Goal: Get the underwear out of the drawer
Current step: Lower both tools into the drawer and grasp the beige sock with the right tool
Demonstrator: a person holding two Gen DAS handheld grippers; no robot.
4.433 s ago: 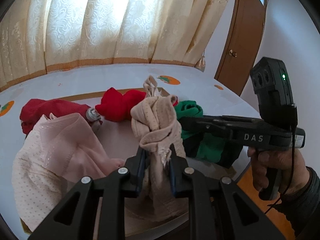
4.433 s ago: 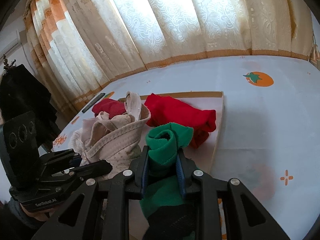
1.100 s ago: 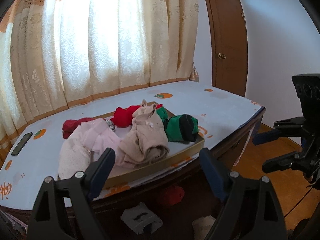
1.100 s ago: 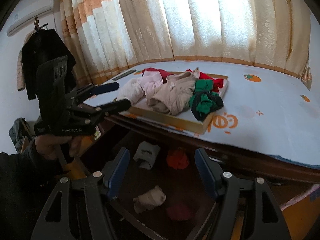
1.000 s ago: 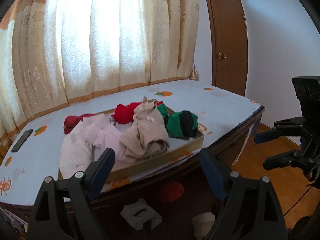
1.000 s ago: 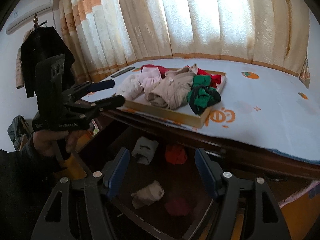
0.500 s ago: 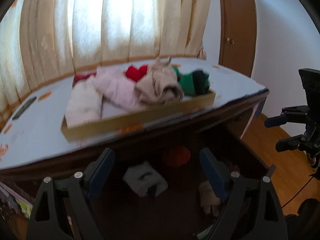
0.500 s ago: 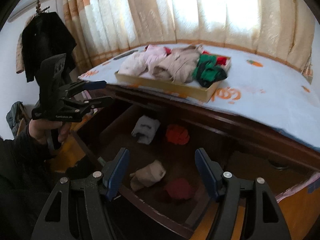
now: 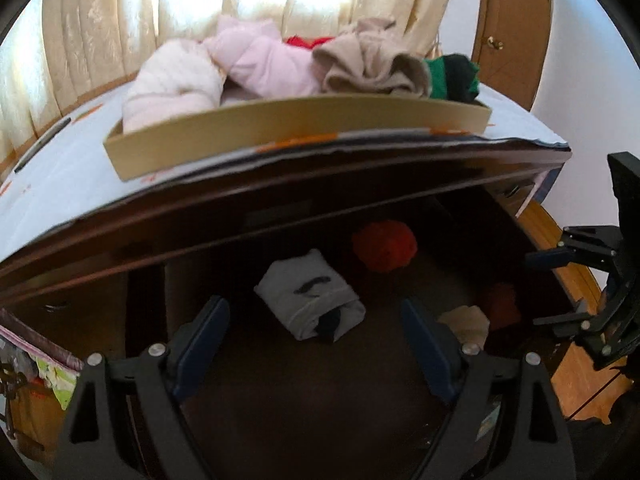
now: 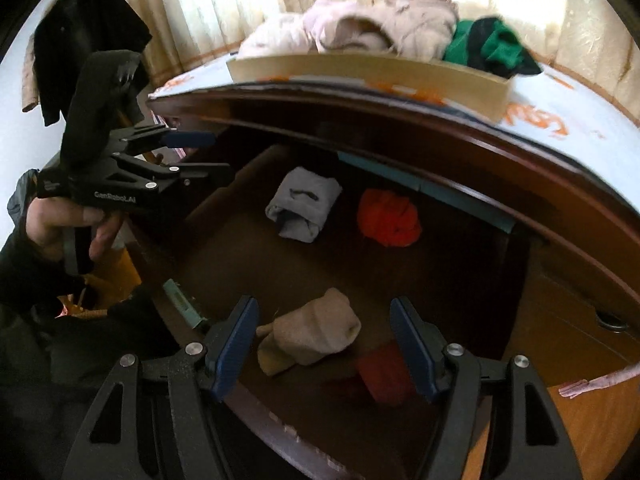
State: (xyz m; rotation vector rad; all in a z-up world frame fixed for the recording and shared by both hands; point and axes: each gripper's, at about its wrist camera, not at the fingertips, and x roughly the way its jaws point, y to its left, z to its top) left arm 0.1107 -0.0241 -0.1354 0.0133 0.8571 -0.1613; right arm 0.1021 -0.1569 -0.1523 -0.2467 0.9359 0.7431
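Both grippers: we tilt left (image 9: 314,346) and right (image 10: 322,344) down over the drawer (image 10: 256,264), jaws open, empty.
Since earlier: we hold no underwear now; it lies in the tray (image 9: 280,128).

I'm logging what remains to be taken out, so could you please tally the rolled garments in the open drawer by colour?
Grey: 1, the grey roll.
Orange-red: 1, the orange-red bundle.
Beige: 1, the beige roll.
Dark red: 1, the dark red piece, dim and partly behind the right tongs.
Total: 4 in the drawer.
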